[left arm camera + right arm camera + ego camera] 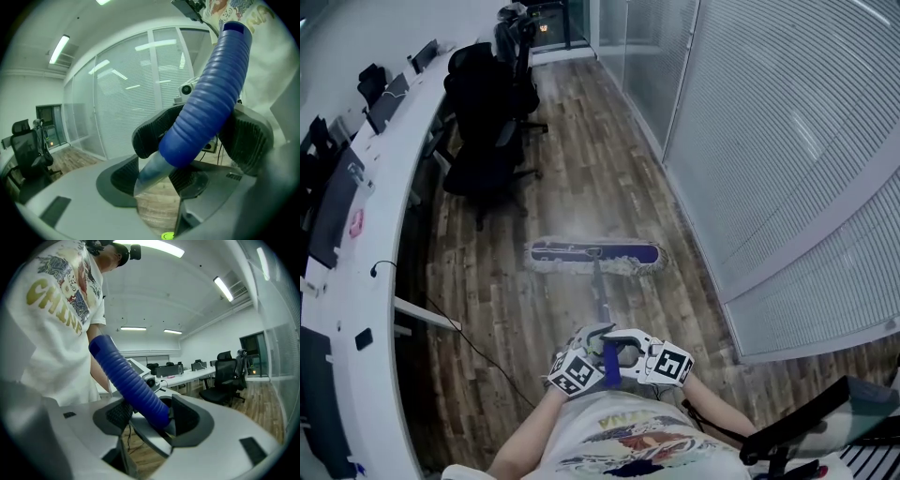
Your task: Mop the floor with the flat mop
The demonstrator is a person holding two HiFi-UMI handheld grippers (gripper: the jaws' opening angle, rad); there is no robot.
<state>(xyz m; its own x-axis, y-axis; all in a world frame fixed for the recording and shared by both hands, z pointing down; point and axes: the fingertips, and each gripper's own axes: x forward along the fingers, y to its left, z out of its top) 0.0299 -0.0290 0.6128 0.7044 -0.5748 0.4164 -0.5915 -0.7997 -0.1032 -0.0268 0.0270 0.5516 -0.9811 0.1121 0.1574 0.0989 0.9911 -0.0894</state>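
The flat mop head [595,254], blue with a white fringe, lies flat on the wood floor ahead of me. Its metal pole [600,298] slopes back to a ribbed blue handle grip [611,364] at my chest. My left gripper [592,342] and right gripper [628,349] face each other across that grip. In the left gripper view the blue grip [206,103] runs between the black pads [152,133], and the left gripper [197,140] is shut on it. In the right gripper view the grip [131,380] sits in the right gripper [152,416], pressed against one pad [187,418].
A long white desk [370,281] with monitors runs down the left. Black office chairs [487,122] stand beside it further ahead. A glass wall with blinds [769,141] lines the right. A cable [473,349] trails across the floor near the desk. Dark equipment [820,417] sits at the lower right.
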